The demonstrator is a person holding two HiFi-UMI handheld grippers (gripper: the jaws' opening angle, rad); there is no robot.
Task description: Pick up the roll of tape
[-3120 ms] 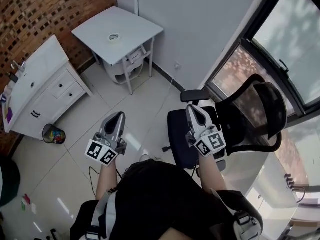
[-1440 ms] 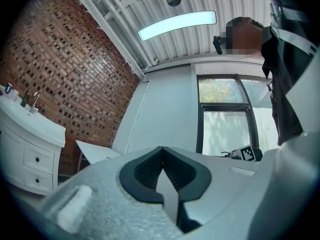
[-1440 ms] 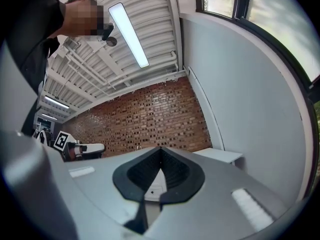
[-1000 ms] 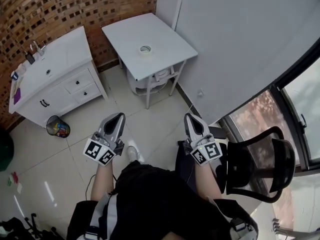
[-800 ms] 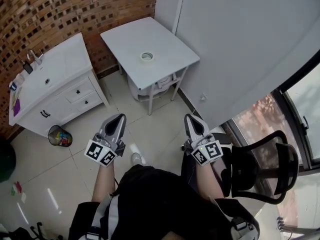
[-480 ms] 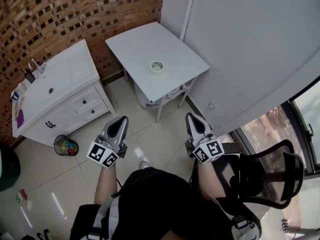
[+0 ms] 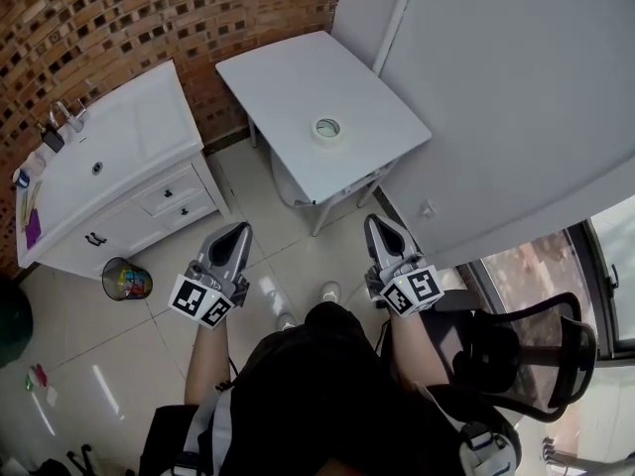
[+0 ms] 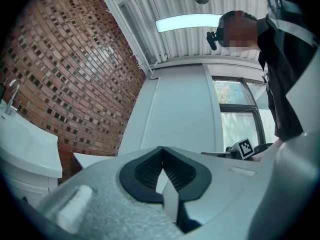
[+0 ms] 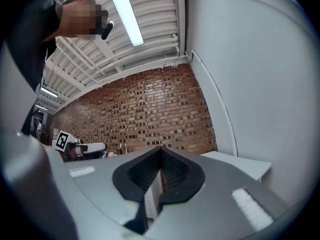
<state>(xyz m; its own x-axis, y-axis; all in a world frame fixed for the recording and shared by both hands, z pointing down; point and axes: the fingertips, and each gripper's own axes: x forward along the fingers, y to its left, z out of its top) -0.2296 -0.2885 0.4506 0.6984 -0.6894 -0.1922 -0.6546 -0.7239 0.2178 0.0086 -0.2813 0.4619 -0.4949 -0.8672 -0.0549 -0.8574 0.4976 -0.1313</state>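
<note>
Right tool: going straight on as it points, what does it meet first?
Probably the white table, at its near edge: the right tool, shut and empty, points toward it; the tape roll lies further on. Its height against the tabletop is unclear.

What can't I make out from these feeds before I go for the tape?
- Roll of tape: tiny in the head view, so its thickness and how much is left are unreadable.
- Both gripper views: the tape is not in sight; the table shows only edge-on from low.
- White thing under the table: mostly hidden by the top.
- Small items on the cabinet: too small.
</note>
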